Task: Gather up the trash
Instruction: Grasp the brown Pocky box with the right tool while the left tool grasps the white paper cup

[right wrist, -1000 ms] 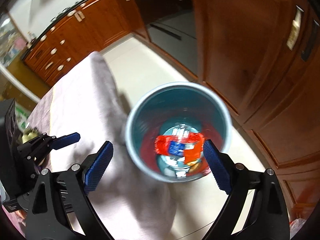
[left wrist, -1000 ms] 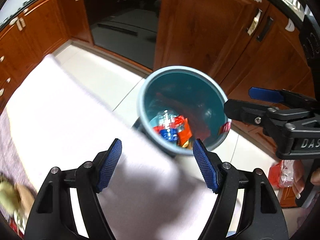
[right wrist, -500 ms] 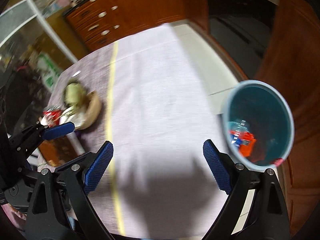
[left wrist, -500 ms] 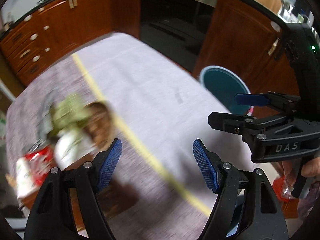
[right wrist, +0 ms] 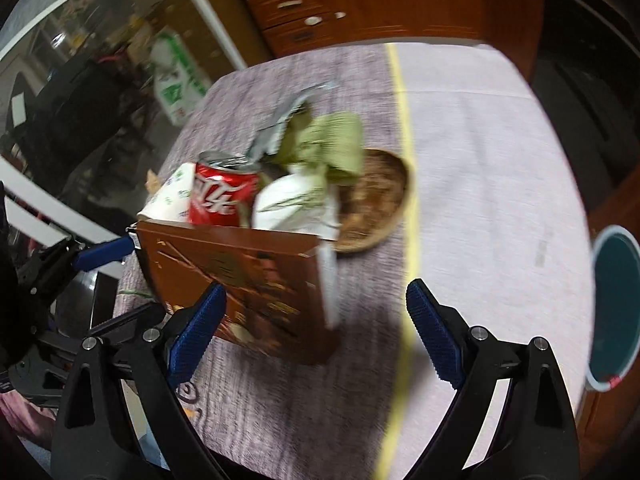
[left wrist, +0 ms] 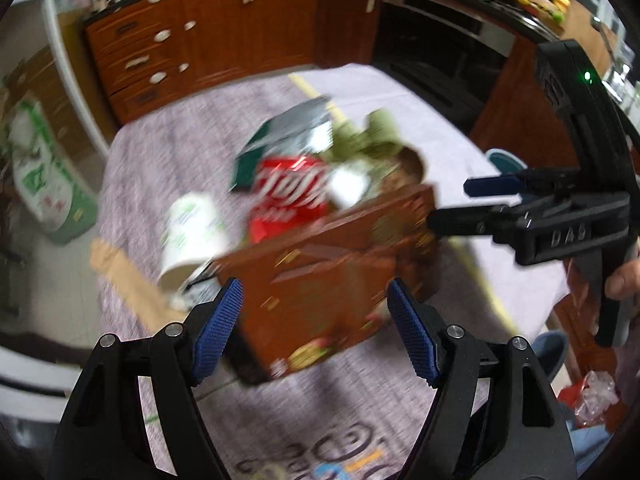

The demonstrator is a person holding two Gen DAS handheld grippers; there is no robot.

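A pile of trash sits on the cloth-covered table. A brown carton (left wrist: 332, 280) (right wrist: 248, 276) stands in front, with a red cola can (left wrist: 292, 196) (right wrist: 222, 196), a white paper cup (left wrist: 192, 232), a silver-green wrapper (left wrist: 292, 128) and crumpled green paper (right wrist: 328, 140) behind it. My left gripper (left wrist: 314, 332) is open, just in front of the carton. My right gripper (right wrist: 316, 336) is open, near the carton's right side; it also shows in the left wrist view (left wrist: 492, 200). The teal bin (right wrist: 614, 308) stands beyond the table's right edge.
A woven brown basket (right wrist: 380, 200) lies behind the carton. A yellow stripe (right wrist: 408, 160) runs across the tablecloth. Wooden cabinets (left wrist: 224, 36) line the far wall. A green-and-white bag (left wrist: 44, 184) stands on the floor at left.
Both grippers have swung away from the bin toward the trash pile, which is now close in front of them. Both stay open and empty.
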